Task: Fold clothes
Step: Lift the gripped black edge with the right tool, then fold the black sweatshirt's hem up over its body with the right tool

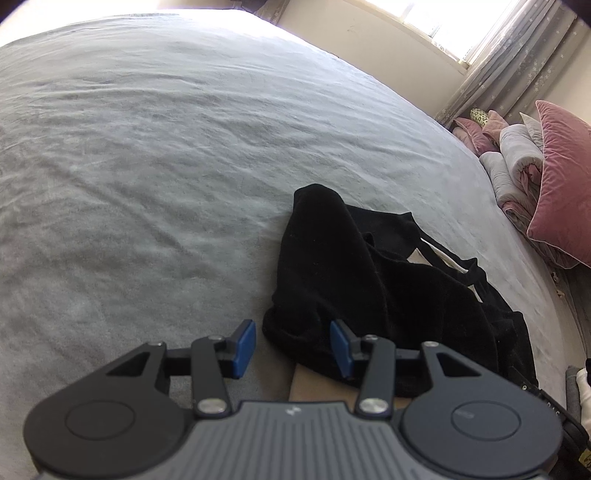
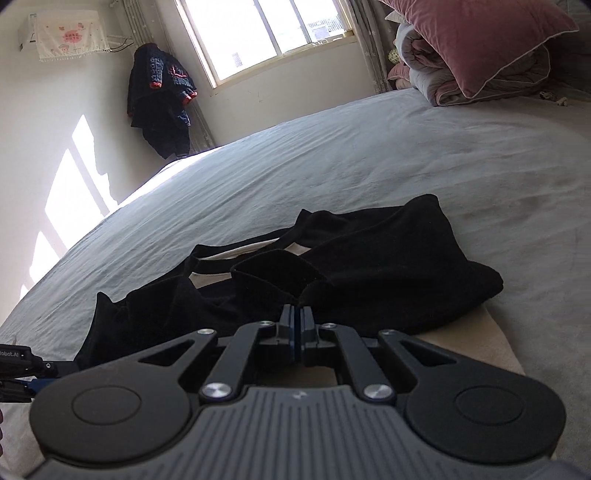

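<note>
Left gripper (image 1: 293, 345): jaws spread wide, empty, poised at near hem of black garment (image 1: 373, 280). Right gripper (image 2: 297, 332): jaws pressed together, pinching black cloth at near edge. Garment crumpled on grey bed sheet (image 1: 155, 155), beige panel showing beneath. Beyond: folded quilts (image 2: 436, 70) with pink pillow (image 2: 476, 40) stacked on top, window (image 2: 266, 33), dark coat (image 2: 162, 99) hanging in corner. No containers seen

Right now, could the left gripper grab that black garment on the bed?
Probably yes. The left gripper is open, and the near edge of the black garment lies just ahead of its blue pads on the grey bed sheet, with nothing between.
</note>
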Demonstrator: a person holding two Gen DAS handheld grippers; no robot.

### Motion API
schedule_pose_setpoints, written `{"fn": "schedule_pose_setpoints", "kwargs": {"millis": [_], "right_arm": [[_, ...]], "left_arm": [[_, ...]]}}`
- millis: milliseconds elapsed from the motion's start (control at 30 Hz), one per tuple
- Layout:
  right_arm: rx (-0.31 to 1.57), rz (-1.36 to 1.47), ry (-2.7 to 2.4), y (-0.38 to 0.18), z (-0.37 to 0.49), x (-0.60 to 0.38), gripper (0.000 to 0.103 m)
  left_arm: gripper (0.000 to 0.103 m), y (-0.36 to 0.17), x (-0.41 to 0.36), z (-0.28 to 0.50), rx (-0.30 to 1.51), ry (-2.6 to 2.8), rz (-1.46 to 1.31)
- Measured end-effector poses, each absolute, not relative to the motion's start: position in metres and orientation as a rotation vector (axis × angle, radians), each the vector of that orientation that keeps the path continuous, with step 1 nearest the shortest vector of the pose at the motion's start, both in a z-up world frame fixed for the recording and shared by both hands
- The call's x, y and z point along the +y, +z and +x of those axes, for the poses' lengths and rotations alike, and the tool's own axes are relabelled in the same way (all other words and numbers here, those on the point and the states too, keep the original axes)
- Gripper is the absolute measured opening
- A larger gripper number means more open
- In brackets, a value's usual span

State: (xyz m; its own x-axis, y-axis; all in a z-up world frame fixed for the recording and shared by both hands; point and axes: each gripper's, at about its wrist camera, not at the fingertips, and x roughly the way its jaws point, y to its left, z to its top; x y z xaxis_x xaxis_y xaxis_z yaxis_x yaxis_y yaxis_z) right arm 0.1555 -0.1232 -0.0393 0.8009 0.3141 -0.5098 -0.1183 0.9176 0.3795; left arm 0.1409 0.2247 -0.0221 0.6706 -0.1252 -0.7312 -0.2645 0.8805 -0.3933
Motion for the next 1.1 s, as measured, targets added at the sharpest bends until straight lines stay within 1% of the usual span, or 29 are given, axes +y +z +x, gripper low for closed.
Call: {"fn": "schedule_pose_setpoints", "kwargs": {"millis": [67,133,167,200,233,267,300,333,500,533,567,600,667,733,967,1100], "right_arm": [[0.633,0.385,0.222,-0.048,0.156,-0.129,0.004],[0.629,0.415,0.238,-0.047,0.157,-0.132,0.015],[0.627,0.429,0.247,-0.046,0.157,-0.133,0.017],[0.619,0.421,0.253,-0.043,0.158,-0.132,0.024],[0.609,0.413,0.257,-0.041,0.159,-0.131,0.042],[0.598,0.405,0.261,-0.038,0.160,-0.130,0.051],[0.577,0.399,0.268,-0.036,0.161,-0.129,0.059],[0.569,0.393,0.278,-0.035,0.162,-0.128,0.060],[0.578,0.338,0.267,-0.033,0.164,-0.122,0.060],[0.582,0.325,0.262,-0.032,0.165,-0.121,0.053],[0.586,0.313,0.256,-0.032,0.165,-0.120,0.041],[0.590,0.301,0.251,-0.032,0.165,-0.118,0.010],[0.597,0.278,0.241,-0.031,0.166,-0.116,0.011],[0.566,0.291,0.272,-0.008,0.165,-0.110,0.011],[0.500,0.312,0.386,0.090,0.186,-0.052,0.010],[0.461,0.324,0.450,0.145,0.199,-0.019,0.010]], "left_arm": [[0.045,-0.022,0.222,0.142,0.844,0.078,-0.493],[0.045,-0.022,0.219,0.143,0.846,0.074,-0.484],[0.045,-0.022,0.217,0.143,0.845,0.072,-0.478],[0.045,-0.021,0.216,0.143,0.843,0.068,-0.474],[0.045,-0.020,0.214,0.143,0.839,0.065,-0.472],[0.045,-0.019,0.213,0.144,0.835,0.061,-0.470],[0.045,-0.018,0.212,0.144,0.830,0.057,-0.469],[0.045,-0.017,0.210,0.145,0.826,0.053,-0.466],[0.045,-0.013,0.203,0.150,0.815,0.043,-0.449],[0.045,-0.012,0.202,0.151,0.812,0.039,-0.451],[0.045,-0.011,0.202,0.152,0.808,0.033,-0.457],[0.045,-0.009,0.202,0.152,0.802,0.025,-0.464],[0.045,-0.005,0.204,0.152,0.791,0.011,-0.478],[0.045,0.000,0.209,0.151,0.763,-0.009,-0.503],[0.047,0.012,0.228,0.139,0.706,0.013,-0.520],[0.047,0.018,0.243,0.128,0.669,-0.010,-0.542]]}}
